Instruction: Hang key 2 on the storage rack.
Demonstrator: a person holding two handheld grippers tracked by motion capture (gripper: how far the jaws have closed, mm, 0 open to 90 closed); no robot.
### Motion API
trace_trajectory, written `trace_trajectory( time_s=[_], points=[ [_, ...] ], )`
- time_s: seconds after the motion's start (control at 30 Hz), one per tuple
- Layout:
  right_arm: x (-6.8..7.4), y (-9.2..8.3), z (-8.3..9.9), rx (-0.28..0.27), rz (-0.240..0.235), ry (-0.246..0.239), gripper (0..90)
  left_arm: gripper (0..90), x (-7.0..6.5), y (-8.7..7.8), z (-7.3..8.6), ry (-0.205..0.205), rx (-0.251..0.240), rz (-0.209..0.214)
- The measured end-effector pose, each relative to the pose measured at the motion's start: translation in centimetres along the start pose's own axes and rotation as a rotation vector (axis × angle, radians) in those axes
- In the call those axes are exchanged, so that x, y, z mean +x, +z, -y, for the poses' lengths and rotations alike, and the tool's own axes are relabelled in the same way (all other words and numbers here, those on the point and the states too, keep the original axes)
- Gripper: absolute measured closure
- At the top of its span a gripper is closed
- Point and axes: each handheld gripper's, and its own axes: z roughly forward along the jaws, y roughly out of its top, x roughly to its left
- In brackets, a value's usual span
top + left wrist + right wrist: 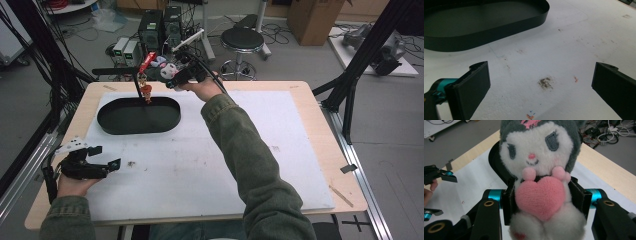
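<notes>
One plush toy [541, 182] is in play, a grey-hooded white doll hugging a pink heart, and the right gripper [544, 200] has it clenched around the middle, jaws pressing in from both sides of the heart. From above, that gripper [172, 75] is held up in the air at the far edge of the table [310, 90], just beyond the far rim of the black oval tray [138, 116], with the toy [168, 71] a small pale lump at its tip. A red tag or strap [146, 61] hangs near it, though I cannot tell what it belongs to.

My guess is the doll is headed for the tray: the pick-up looks done, while the lowering and letting go are still ahead. I count one tray, and it appears empty so far.

Two grippers in all. The left gripper [102, 160] rests low near the table's left corner in the person's hand [72, 185], well apart from the tray, jaws spread wide with nothing between them but the stained white mat [564, 50].
</notes>
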Motion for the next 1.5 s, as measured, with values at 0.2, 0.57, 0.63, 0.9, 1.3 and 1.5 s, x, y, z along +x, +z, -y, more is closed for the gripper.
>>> trace_trajectory(
  time_s=[0.2,0.57,0.63,0.9,1.3,1.5],
  points=[
    [-0.3,0.8,-0.3,0.008,0.023,0.023,48.2,2.3,0.0,0.0,0.0,0.002,0.0,-0.001],
    [-1.4,1.4,-0.4,-0.013,0.05,0.064,48.2,2.3,0.1,0.0,0.0,0.003,0.001,0.0],
    [-1.7,1.4,-0.4,-0.021,0.054,0.076,48.1,2.3,0.1,0.0,0.0,0.003,0.0,0.001],
    [-2.3,1.8,-0.1,-0.007,0.079,0.079,47.0,2.3,0.1,-0.1,-0.1,-0.006,-0.013,0.01],
    [-2.9,2.0,1.4,-0.002,0.138,0.088,10.9,2.3,0.1,-0.2,-0.1,-0.005,-0.012,0.012],
    [-3.3,1.4,2.6,-0.038,0.141,0.065,0.6,2.3,0.1,-0.1,0.0,-0.011,-0.012,0.009]
  ],
)
